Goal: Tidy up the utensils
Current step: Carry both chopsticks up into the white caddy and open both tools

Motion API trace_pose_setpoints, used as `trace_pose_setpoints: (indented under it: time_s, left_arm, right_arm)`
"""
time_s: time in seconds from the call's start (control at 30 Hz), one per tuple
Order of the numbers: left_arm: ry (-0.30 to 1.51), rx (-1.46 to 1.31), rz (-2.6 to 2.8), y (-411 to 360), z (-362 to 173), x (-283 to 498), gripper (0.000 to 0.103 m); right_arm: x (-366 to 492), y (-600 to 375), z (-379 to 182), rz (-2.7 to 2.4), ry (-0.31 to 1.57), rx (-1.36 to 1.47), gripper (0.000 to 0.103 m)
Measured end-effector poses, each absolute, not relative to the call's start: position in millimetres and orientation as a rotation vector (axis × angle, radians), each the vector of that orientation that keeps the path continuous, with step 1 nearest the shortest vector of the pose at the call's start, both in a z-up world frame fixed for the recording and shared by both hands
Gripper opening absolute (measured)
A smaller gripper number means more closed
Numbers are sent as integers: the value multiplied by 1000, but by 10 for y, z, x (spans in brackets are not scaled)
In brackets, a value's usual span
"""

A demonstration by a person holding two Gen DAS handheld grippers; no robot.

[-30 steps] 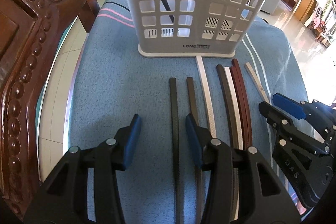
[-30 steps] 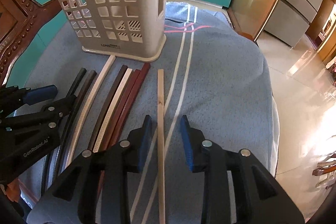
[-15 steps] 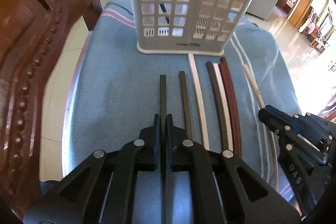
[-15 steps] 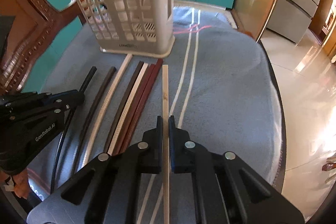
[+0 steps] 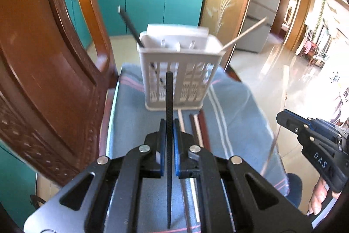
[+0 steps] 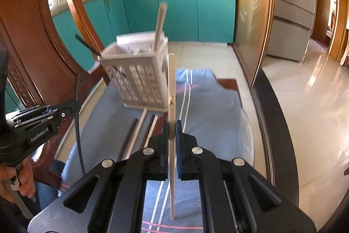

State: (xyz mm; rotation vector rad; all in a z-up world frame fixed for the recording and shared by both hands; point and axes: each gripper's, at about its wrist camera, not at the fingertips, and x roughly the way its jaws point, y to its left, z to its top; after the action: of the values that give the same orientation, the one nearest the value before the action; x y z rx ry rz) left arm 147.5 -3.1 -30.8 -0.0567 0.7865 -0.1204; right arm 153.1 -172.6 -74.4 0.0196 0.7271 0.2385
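Left wrist view: the left claw sits low in the centre of the frame, its blue pads clamped on a black chopstick that runs straight up the middle of the picture, lifted off the blue cloth covering the desk. Its tip crosses in front of the white slotted utensil basket, which stands upright on the cloth in mid-frame. Inside the basket a second black chopstick leans toward the upper left and a pale wooden chopstick leans toward the upper right. Just below the basket's foot, several chopsticks lie side by side on the cloth. At the right edge the right claw enters, pressed together, with a thin pale stick blurred below it. A carved wooden chair back fills the left side.

Right wrist view: the right claw is low in the centre, clamped on a pale wooden chopstick that stands nearly vertical in the frame, clear of the cloth. The basket stands to the upper left of it, tilted in the fisheye, with a pale stick and a dark one poking out of the top. The loose chopsticks lie on the cloth just below the basket. At the left edge, the left claw grips its black chopstick, which hangs down the frame; a hand holds the tool below.
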Motion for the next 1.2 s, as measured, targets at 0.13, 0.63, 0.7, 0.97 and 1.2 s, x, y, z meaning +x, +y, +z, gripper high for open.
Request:
trace_pose_setpoints:
  time_s: [0.13,0.63,0.7,0.97,1.2]
  left_arm:
    - [739,-57,-142,-17,-107,1401,7]
    - [673,-67,-156,38,79,1233,7]
    - [677,-66,-154,38,64,1230,7]
    - [673,-70,-156,36,70,1215,7]
    - [657,-73,-160,33,117,1196,7]
  right_arm:
    - [1453,-1823,-556,238,668,45,6]
    - [1230,-1837,-229,258,562,63,6]
    - [1225,-1834,-234,261,562,65,6]
    - [1196,-1844,-223,276,552,72,6]
    - [1180,-1858,-168,289,528,74,6]
